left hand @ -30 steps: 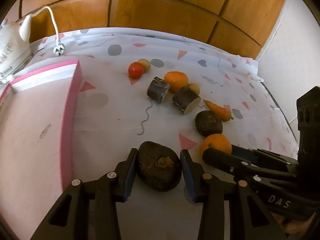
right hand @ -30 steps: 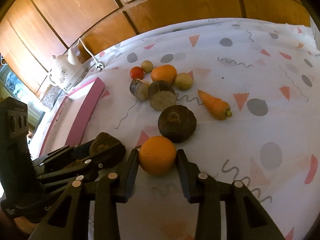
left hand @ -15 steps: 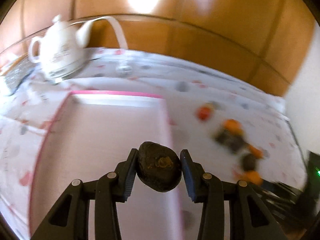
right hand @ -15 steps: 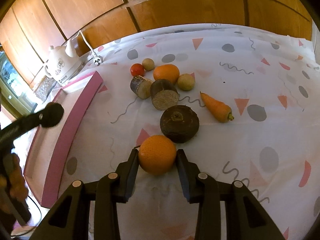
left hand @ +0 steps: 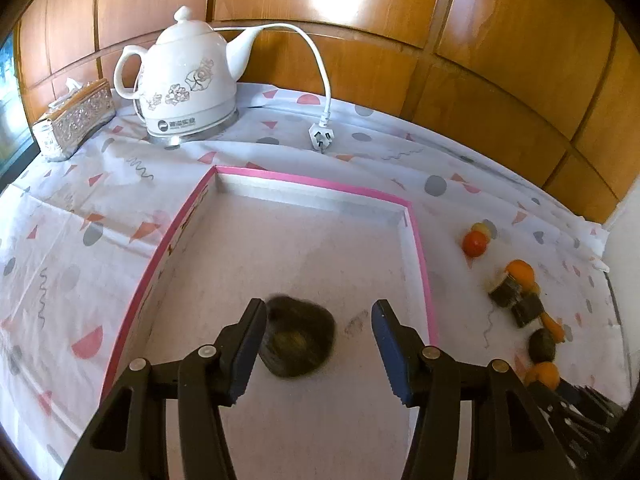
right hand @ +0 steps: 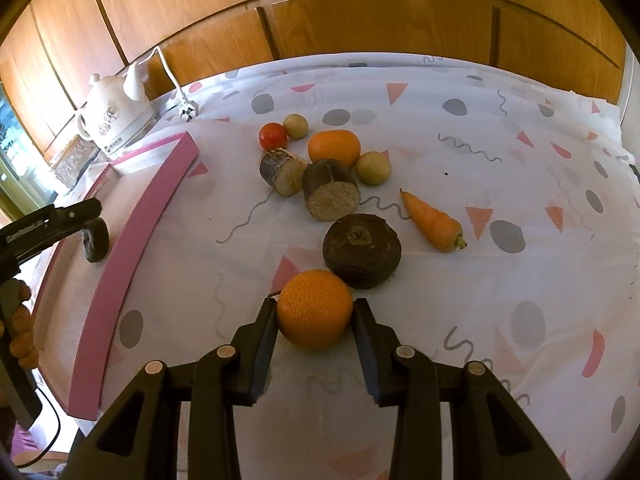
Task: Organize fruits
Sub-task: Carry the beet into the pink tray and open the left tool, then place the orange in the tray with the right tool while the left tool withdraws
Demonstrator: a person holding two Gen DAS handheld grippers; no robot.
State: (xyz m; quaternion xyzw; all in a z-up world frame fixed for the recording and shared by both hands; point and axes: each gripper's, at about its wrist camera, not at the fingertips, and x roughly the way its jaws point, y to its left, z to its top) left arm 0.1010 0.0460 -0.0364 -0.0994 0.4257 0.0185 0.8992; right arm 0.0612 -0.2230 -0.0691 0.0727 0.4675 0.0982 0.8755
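My left gripper [left hand: 318,342] is open above the pink-rimmed tray [left hand: 320,183]. A dark brown round fruit [left hand: 298,336], blurred, sits between its jaws near the left one, over the tray floor; it also shows in the right wrist view [right hand: 95,240]. My right gripper [right hand: 315,326] is shut on an orange [right hand: 315,309] that rests on the tablecloth. Just behind it lies a dark round fruit [right hand: 362,250]. Further back lie a carrot [right hand: 434,222], two cut dark pieces [right hand: 330,196], another orange [right hand: 334,148], a red tomato [right hand: 273,136] and two small tan fruits [right hand: 374,168].
A white electric kettle [left hand: 184,80] with its cord and plug [left hand: 320,136] stands behind the tray. A patterned tissue box [left hand: 72,118] is at the far left. Wooden wall panels [right hand: 360,8] close the back. The pink tray wall [right hand: 132,248] runs left of the fruits.
My left gripper carried the dark fruit from the cloth over the tray and opened, letting it go. My right gripper stays shut on the orange in about the same place.
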